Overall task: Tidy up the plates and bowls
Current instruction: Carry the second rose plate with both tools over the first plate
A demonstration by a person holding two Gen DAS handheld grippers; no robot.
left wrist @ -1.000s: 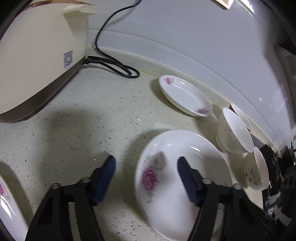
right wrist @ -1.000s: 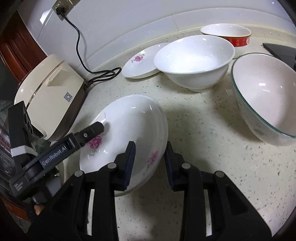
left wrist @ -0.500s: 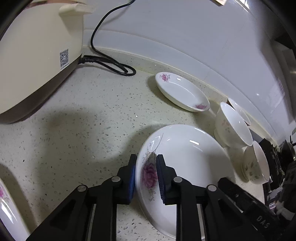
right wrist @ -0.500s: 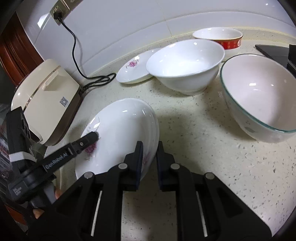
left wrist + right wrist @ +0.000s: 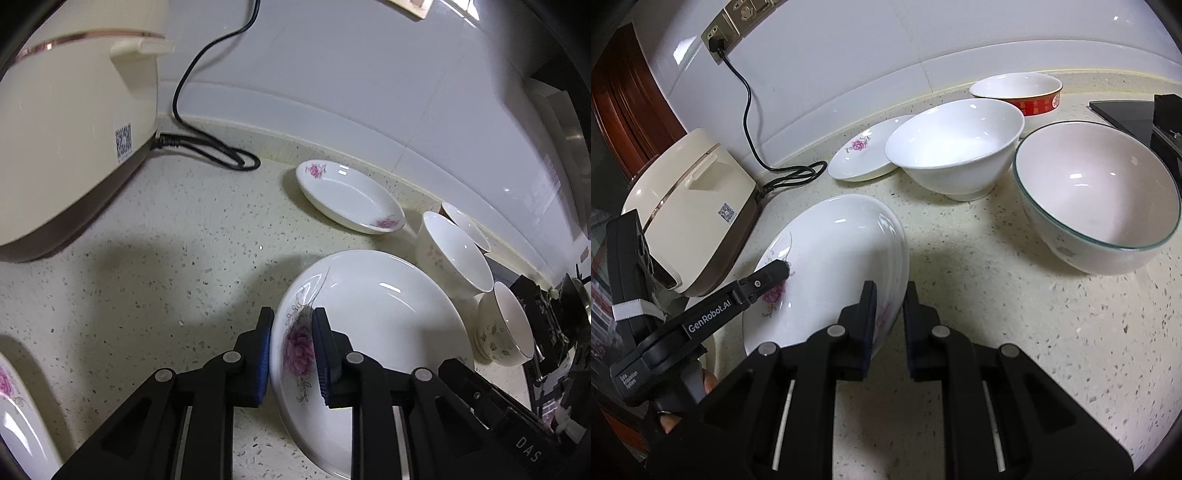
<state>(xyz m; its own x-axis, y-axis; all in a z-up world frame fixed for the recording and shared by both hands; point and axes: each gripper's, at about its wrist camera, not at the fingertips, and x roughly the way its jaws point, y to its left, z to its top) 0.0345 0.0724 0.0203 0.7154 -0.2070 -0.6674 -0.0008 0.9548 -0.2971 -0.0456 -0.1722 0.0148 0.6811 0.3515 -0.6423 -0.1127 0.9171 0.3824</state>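
Both tools are on the big flowered plate (image 5: 376, 325) now. The left tool (image 5: 291, 350) is nearly closed, blue pads pinching the rim right at the pink flower, and the right tool (image 5: 890, 317) is clamped just as tight on the opposite rim. In the right wrist view the plate tips up off the tabletop (image 5: 1015, 314), its far edge toward twelve o'clock.

The risk is a slip: glazed rim, narrow pads, and if either hand pulls apart or twists, the plate could pop free and drop. The white bowl (image 5: 955, 146) sits at one o'clock in the right view and the green-rimmed bowl (image 5: 1097, 199) at two, both near enough to get clipped on a swing.

From the left tool, the plate spreads toward two o'clock, with a smaller flowered dish (image 5: 349, 197) up at twelve.
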